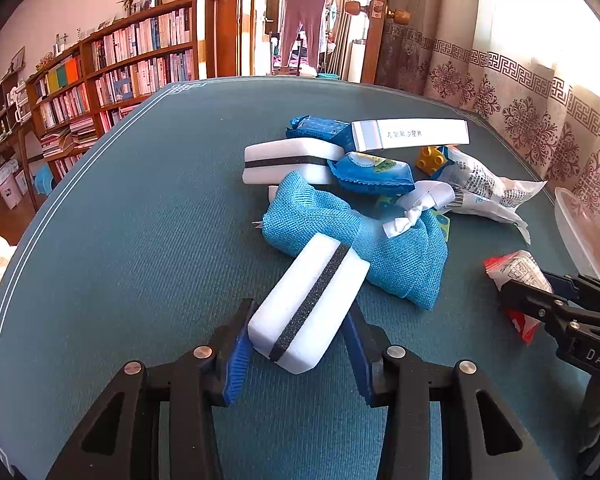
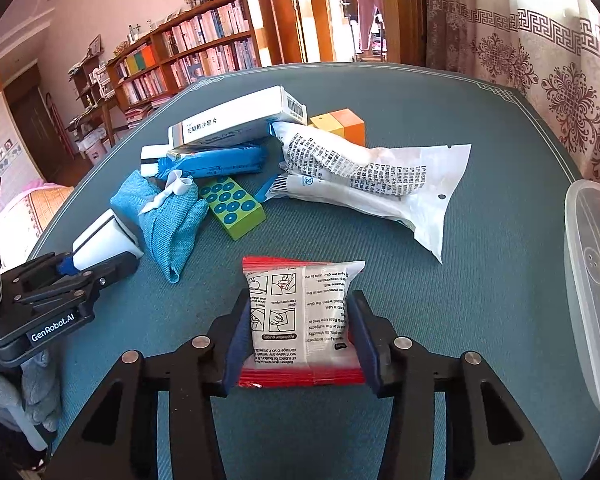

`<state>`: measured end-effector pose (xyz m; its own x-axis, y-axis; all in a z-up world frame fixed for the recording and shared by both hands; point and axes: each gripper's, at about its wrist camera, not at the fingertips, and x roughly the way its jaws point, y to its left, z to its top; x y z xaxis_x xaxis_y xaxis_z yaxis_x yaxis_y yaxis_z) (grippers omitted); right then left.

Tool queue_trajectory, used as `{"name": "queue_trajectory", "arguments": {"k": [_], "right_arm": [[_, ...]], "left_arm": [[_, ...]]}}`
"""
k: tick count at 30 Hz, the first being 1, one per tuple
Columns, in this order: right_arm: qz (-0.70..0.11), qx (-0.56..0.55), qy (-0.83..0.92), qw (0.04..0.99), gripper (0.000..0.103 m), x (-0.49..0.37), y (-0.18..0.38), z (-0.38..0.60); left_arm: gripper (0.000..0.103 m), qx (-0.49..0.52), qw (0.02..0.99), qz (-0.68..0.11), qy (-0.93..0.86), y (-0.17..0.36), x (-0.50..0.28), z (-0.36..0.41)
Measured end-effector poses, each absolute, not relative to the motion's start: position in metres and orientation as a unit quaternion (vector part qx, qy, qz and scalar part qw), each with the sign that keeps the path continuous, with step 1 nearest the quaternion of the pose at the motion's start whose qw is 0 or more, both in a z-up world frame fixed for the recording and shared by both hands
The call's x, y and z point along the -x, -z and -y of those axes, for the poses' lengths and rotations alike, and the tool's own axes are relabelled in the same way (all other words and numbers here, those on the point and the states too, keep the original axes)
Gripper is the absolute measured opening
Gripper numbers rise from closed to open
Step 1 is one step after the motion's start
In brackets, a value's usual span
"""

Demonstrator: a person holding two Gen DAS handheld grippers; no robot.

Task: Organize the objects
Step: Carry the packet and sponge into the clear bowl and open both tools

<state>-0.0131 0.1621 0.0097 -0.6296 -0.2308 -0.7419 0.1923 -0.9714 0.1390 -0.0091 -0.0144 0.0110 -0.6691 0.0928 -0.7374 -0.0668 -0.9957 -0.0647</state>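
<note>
My left gripper (image 1: 300, 320) is shut on a white sponge with a black stripe (image 1: 308, 304), held over the teal table; it also shows in the right wrist view (image 2: 100, 240). My right gripper (image 2: 300, 312) is shut on a red-edged white packet (image 2: 300, 316), which also shows in the left wrist view (image 1: 516, 276). A pile lies beyond: a blue mesh cloth (image 1: 340, 236), a second striped sponge (image 1: 288, 160), blue wrappers (image 1: 372, 172), a white medicine box (image 2: 236, 120), a white printed bag (image 2: 372, 176) and a green dotted block (image 2: 232, 208).
A clear plastic container (image 2: 592, 280) stands at the table's right edge, also in the left wrist view (image 1: 576, 232). Orange and yellow blocks (image 2: 340, 124) sit behind the bag. Bookshelves (image 1: 112, 72) and a doorway lie beyond the table; a patterned curtain (image 2: 560, 72) hangs at right.
</note>
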Motion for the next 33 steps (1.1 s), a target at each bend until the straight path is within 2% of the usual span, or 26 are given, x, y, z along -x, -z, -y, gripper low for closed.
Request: {"name": "queue_trajectory", "arguments": {"k": [6,17,33], "right_arm": [[0.049,-0.4,0.909,0.106,0.043,-0.01,-0.017,-0.169],[0.07,-0.357,0.928,0.08,0.043,-0.062,-0.045,-0.187],[0.12,-0.297,0.947,-0.029,0.043,-0.138,-0.093,-0.281]], "left_arm": [[0.039,0.402,0.052,0.016,-0.914,-0.012,0.008,0.014],[0.038,0.395,0.053,-0.002,-0.917,-0.021,-0.015,-0.004],[0.038,0.331,0.176,-0.019,-0.927,-0.089,-0.069,-0.074]]}}
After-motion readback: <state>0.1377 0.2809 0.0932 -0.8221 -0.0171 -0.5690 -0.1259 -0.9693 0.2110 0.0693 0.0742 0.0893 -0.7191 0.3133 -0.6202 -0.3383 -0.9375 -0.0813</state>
